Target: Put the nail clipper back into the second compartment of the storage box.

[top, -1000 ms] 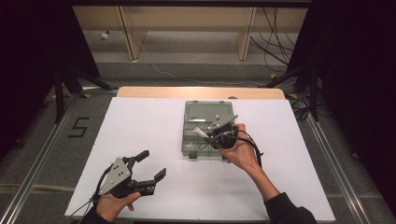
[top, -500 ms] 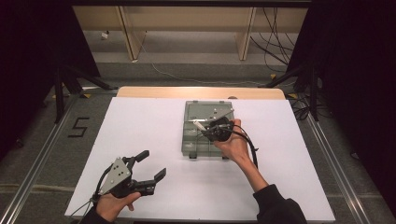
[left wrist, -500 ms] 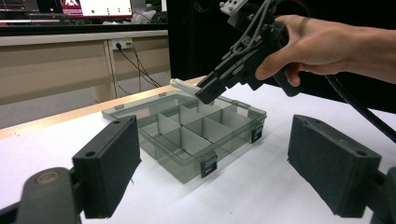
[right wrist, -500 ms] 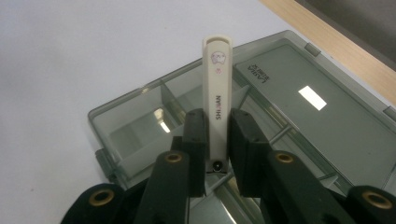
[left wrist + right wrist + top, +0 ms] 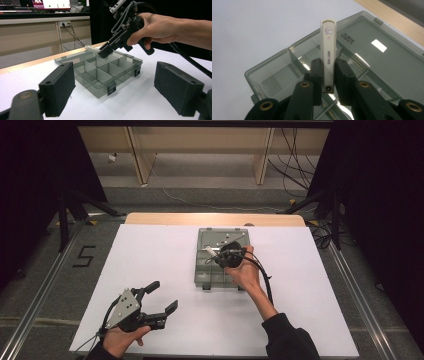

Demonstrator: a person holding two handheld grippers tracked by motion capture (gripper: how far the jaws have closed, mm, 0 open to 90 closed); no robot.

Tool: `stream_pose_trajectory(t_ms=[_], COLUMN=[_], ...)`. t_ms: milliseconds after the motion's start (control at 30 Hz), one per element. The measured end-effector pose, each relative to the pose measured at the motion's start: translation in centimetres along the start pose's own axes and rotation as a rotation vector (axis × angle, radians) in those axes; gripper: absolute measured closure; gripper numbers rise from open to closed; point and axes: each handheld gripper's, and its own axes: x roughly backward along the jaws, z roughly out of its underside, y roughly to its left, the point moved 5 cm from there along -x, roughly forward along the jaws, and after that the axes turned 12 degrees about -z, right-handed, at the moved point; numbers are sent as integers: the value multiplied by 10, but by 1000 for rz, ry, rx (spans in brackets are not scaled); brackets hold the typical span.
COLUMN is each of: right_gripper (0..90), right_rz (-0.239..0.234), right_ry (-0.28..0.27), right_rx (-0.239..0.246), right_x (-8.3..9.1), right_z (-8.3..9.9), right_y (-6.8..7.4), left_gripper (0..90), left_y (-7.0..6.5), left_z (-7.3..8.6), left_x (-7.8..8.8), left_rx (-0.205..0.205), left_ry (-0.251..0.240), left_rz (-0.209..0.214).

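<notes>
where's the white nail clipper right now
The nail clipper is clamped in the right gripper, held in the air over the open clear organizer box at the middle of the table.

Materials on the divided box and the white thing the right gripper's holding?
Divided box: looks like smoke-tinted clear plastic, glossy; dividers show through, lid reflects lights. White nail clipper: cream, smooth cover, likely plastic or painted metal; printed logo, soft sheen. Jaw pads: matte black, foam-like.

left claw (image 5: 120, 92) gapes wide — right claw (image 5: 105, 51) pinches a white clipper (image 5: 92, 49) above the organizer box (image 5: 100, 72).
</notes>
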Motion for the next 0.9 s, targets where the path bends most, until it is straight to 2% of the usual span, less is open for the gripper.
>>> stream_pose_trajectory(t_ms=[33, 67, 100, 133, 200, 233, 300, 333, 367, 467, 500, 533, 567, 667, 733, 767, 800, 900], right_gripper=[773, 773, 773, 773, 773, 773, 774, 773, 773, 773, 773, 773, 773, 773, 773, 773, 773, 773], right_rz=[-15, 4, -2, -17, -11, -11, 0, 12, 17, 12, -2, -1, 7, 2, 18, 7, 20, 20], right_ry=[24, 11, 20, 40, 45, 48, 56, 39, 39, 48, 68, 71, 56, 68, 54, 72, 57, 58], right_rx=[-11, 6, 5, -18, -12, -31, -21, -33, -23, -25, -44, -28, -32, -37, -52, -47, -55, -62], right_x=[0, -3, -4, -4, -6, -6, -7, -9, -9, -10, -8, -9, -11, -11, -14, -13, -15, -17], right_z=[0, 0, 0, 0, 1, 1, 3, 3, 4, 4, 4, 5, 4, 5, 5, 6, 6, 7], right_y=[1, 0, 1, 2, 1, 0, -4, -4, -6, -6, -4, -5, -5, -7, -7, -8, -8, -10], left_gripper=[165, 165, 165, 165, 165, 165, 165, 165, 165, 165, 165, 165, 165, 165, 165, 165, 165, 165], left_y=[0, 1, 1, 1, 1, 1, 1, 1, 1, 1, 1, 0, 0, 1, 1, 1, 1, 1], left_z=[0, 0, 0, 0, 0, 0, 0, 0, 0, 0, 0, 0, 0, 0, 0, 0, 0, 0], left_x=[0, 1, 1, 1, 1, 1, 1, 1, 1, 1, 1, 0, 0, 1, 1, 1, 1, 1], left_rx=[1, -8, -8, -9, -10, -8, -8, -9, -9, -8, -6, 0, -2, -7, -9, -8, -9, -7], left_ry=[0, 13, 10, 10, 11, 11, 10, 10, 11, 11, 7, 0, 1, 12, 11, 11, 10, 11], left_rz=[0, -9, -8, -9, -8, -8, -7, -8, -8, -8, -5, 0, 0, -8, -8, -9, -8, -8])
